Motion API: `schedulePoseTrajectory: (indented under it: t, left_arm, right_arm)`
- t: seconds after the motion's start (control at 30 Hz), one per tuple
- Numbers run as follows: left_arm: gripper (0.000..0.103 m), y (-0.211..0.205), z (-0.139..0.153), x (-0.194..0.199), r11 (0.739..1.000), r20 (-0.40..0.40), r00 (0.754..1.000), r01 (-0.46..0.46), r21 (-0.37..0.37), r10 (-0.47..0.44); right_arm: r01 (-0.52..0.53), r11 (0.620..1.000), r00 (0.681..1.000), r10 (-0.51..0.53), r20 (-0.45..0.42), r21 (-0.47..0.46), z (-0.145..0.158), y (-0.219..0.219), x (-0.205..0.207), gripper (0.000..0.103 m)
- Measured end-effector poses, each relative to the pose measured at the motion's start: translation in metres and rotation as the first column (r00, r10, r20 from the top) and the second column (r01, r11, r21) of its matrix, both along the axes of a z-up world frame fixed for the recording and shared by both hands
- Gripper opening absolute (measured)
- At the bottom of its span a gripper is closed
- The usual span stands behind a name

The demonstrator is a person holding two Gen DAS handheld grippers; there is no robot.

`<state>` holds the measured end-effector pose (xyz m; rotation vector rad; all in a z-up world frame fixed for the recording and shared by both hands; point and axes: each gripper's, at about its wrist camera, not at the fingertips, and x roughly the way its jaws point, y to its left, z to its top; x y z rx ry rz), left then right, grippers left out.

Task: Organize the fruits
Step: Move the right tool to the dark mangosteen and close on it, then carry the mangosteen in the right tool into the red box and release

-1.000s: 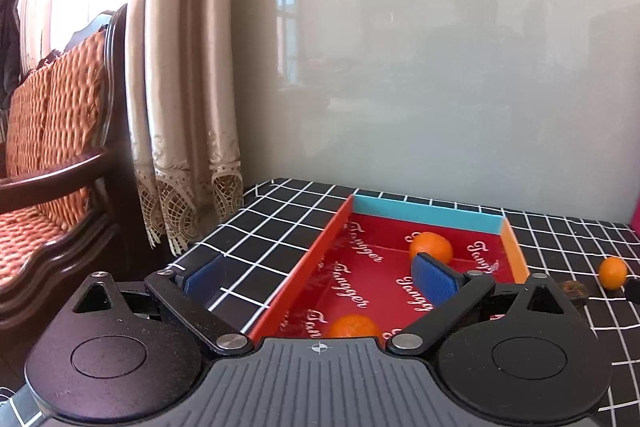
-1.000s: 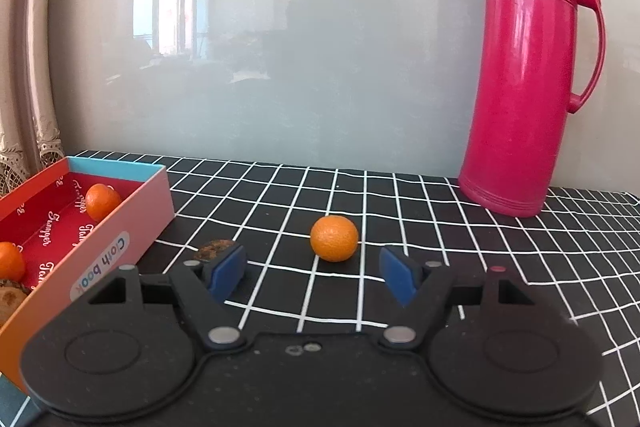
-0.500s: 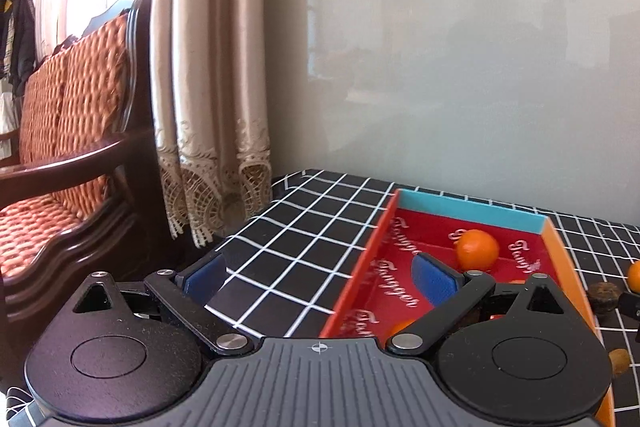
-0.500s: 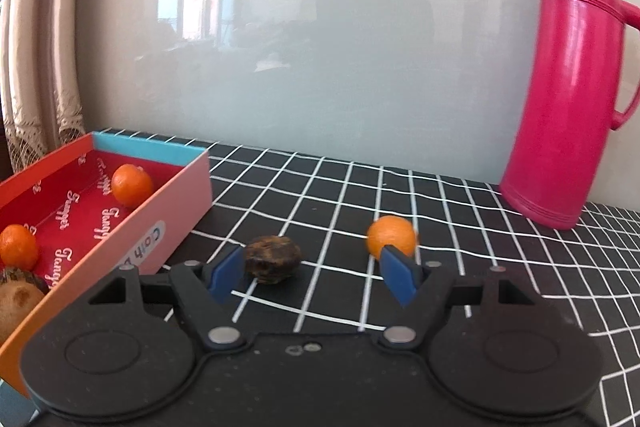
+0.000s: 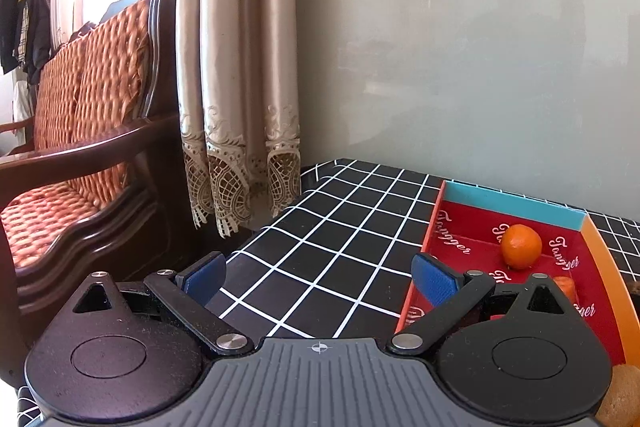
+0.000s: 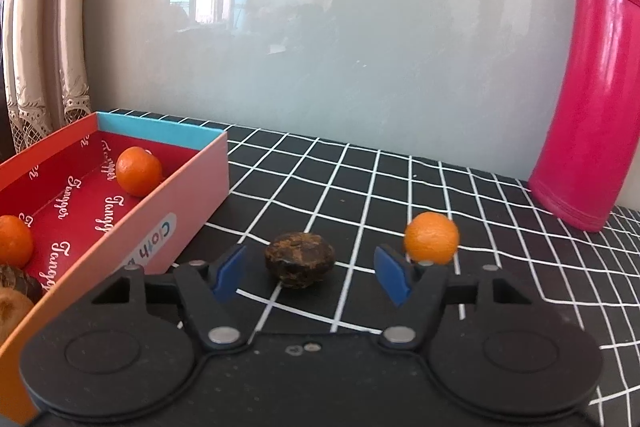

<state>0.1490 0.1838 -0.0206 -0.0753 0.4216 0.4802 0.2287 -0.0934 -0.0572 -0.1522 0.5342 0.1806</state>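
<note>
A red-lined box (image 6: pixel 188 187) stands on the checked table; it also shows in the left wrist view (image 5: pixel 516 205). It holds an orange (image 6: pixel 139 171), a second orange (image 6: pixel 14 241) and brown fruits (image 6: pixel 12 301). The far orange also shows in the left wrist view (image 5: pixel 521 246). A dark brown fruit (image 6: pixel 300 259) lies on the table just ahead of my right gripper (image 6: pixel 310 273), which is open and empty. A loose orange (image 6: pixel 431 237) sits beyond its right finger. My left gripper (image 5: pixel 320 277) is open and empty, left of the box.
A tall pink thermos (image 6: pixel 592 99) stands at the back right against the grey wall. A wooden sofa (image 5: pixel 80 155) and a curtain (image 5: pixel 240 87) are beyond the table's left edge (image 5: pixel 280 215).
My left gripper has swung left, off the box toward the table's left edge. My right gripper has shifted left, so the dark brown fruit now lies between its fingers instead of the orange.
</note>
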Motion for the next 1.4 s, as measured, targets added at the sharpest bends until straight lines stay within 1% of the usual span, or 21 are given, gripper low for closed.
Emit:
schedulePoseTrajectory:
  t: [0.07, 0.17, 0.27, 0.67, 1.0, 1.2, 1.4]
  left_arm:
    - [0.099, 0.000, 0.000, 0.000, 1.000, -0.004, 1.000, 0.004, 0.009, -0.004]
    - [0.099, 0.001, 0.001, 0.000, 1.000, -0.005, 1.000, 0.003, 0.016, -0.003]
    - [0.099, 0.005, 0.001, 0.000, 1.000, -0.005, 1.000, -0.003, 0.013, 0.003]
    - [0.101, 0.010, 0.000, 0.000, 1.000, -0.015, 1.000, 0.000, 0.010, 0.000]
    - [0.101, 0.013, 0.001, -0.001, 1.000, -0.004, 1.000, -0.004, 0.011, 0.004]
    - [0.101, 0.013, 0.002, -0.003, 1.000, -0.003, 1.000, 0.003, 0.011, -0.003]
    - [0.101, 0.008, 0.005, -0.004, 1.000, 0.004, 1.000, 0.012, -0.006, -0.012]
  right_arm:
    - [0.000, 1.000, 1.000, 0.000, -0.009, -0.009, -0.002, 0.002, 0.004, 0.066]
    - [0.005, 1.000, 0.999, -0.005, -0.032, -0.004, -0.003, 0.002, 0.010, 0.060]
    - [0.013, 1.000, 0.999, -0.014, -0.049, -0.015, -0.005, 0.004, 0.014, 0.057]
    - [0.005, 1.000, 0.997, -0.006, -0.072, -0.013, -0.008, 0.007, 0.022, 0.042]
    - [0.005, 1.000, 0.997, -0.004, -0.074, 0.005, -0.007, 0.006, 0.022, 0.041]
    - [-0.001, 1.000, 0.997, 0.000, -0.071, -0.014, -0.007, 0.007, 0.018, 0.041]
    - [0.011, 1.000, 0.998, -0.012, -0.061, -0.016, -0.004, 0.002, 0.011, 0.041]
